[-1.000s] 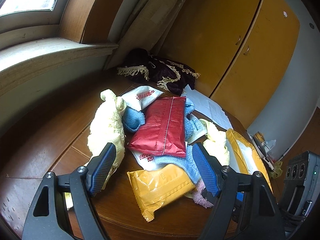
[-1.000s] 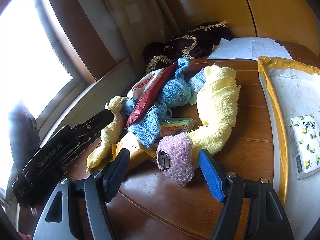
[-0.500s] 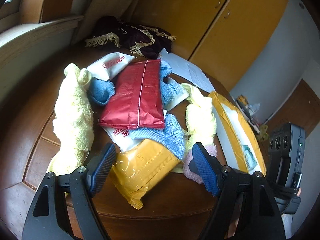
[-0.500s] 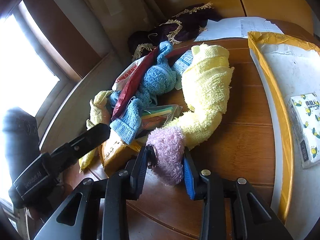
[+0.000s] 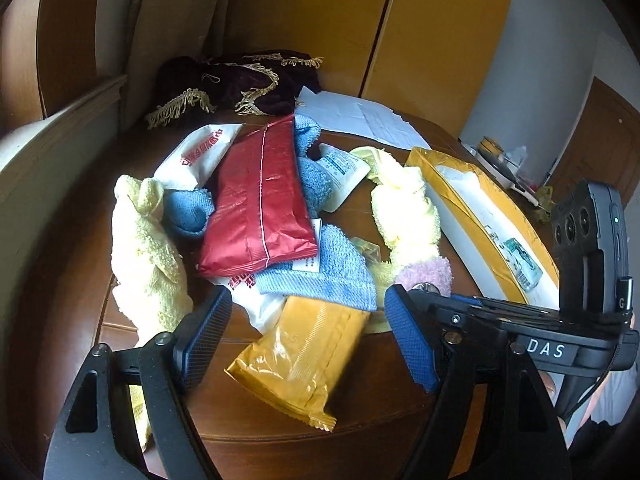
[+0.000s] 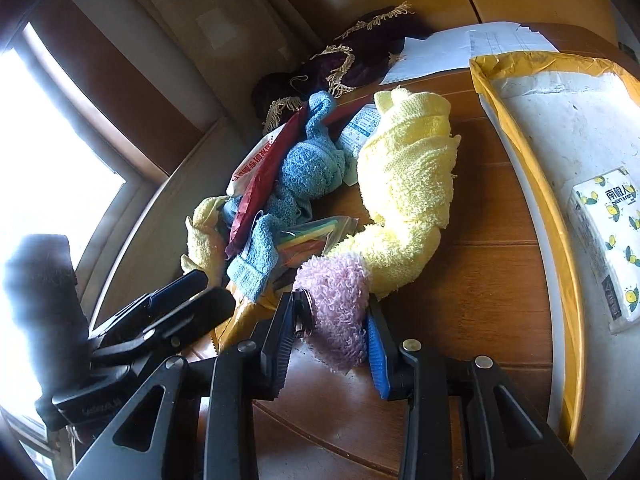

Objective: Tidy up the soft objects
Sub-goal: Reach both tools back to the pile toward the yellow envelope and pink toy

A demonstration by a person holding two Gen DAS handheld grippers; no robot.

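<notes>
Two pads of the right gripper (image 6: 328, 342) pinch the pink fluffy puff (image 6: 336, 300) near the table (image 6: 480, 280) edge; light and squashy, it probably carries a metal ring. Left gripper (image 5: 308, 344) hangs wide apart, empty, over the orange packet (image 5: 304, 356). Beyond, the yellow towel (image 6: 408, 184) touches the puff; bare wood lies rightward before the mailer (image 6: 560, 128).

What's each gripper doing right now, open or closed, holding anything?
Left gripper: open, holding nothing, above the yellow packet.
Right gripper: shut on the pink fluffy item.
</notes>
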